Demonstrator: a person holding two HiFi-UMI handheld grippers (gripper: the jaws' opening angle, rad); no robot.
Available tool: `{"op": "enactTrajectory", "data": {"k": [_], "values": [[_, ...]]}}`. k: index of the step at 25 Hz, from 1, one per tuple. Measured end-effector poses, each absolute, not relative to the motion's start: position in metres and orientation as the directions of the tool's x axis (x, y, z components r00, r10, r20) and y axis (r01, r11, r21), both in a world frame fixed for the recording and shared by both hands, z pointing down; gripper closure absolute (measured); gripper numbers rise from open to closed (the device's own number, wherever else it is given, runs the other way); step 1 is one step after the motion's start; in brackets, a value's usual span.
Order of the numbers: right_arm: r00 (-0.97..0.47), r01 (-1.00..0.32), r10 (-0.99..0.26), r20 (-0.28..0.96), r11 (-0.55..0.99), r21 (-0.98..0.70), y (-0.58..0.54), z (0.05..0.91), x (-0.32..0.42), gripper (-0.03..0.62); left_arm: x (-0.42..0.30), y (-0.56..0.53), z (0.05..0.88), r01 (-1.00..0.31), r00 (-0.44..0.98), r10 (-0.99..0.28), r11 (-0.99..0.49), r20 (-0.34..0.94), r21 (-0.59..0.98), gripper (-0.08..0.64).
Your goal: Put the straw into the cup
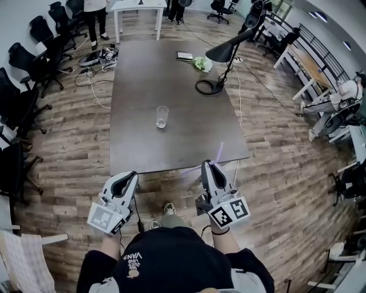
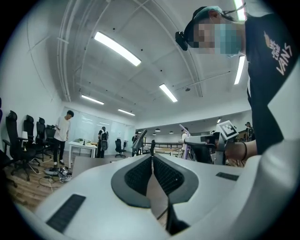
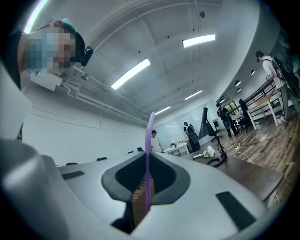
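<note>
A clear empty cup (image 1: 162,117) stands upright near the middle of the dark table (image 1: 143,74). Both grippers hover just short of the table's near edge, well short of the cup. My right gripper (image 1: 209,167) is shut on a thin purple straw (image 1: 221,150) that sticks out past its tips. In the right gripper view the straw (image 3: 149,136) stands upright, pinched between the jaws of the right gripper (image 3: 146,158). My left gripper (image 1: 129,177) is shut with nothing in it; in its own view the left gripper (image 2: 152,154) has its pads together. Neither gripper view shows the cup.
A black desk lamp (image 1: 226,54) stands at the table's far right with its cable trailing to the floor, beside a notebook (image 1: 185,56) and a small green-white bundle (image 1: 202,64). Black office chairs (image 1: 26,63) line the left side. A white table (image 1: 137,11) and standing people are at the back.
</note>
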State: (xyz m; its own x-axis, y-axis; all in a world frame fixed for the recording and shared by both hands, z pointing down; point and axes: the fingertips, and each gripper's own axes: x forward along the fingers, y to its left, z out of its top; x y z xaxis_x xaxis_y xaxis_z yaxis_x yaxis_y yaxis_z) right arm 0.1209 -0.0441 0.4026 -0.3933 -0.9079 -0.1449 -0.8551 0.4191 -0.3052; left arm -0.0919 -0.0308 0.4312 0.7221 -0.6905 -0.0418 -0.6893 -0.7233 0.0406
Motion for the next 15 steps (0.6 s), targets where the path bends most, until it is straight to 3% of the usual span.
{"op": "enactTrajectory", "data": {"k": [15], "values": [[-0.449, -0.822, -0.880, -0.153, 0.475, -0.315, -0.134, 0.406, 0.157, 0.555, -0.053, -0.107, 0.431, -0.732, 0.680, -0.732, -0.681, -0.038, 0.025, 0.538]]}}
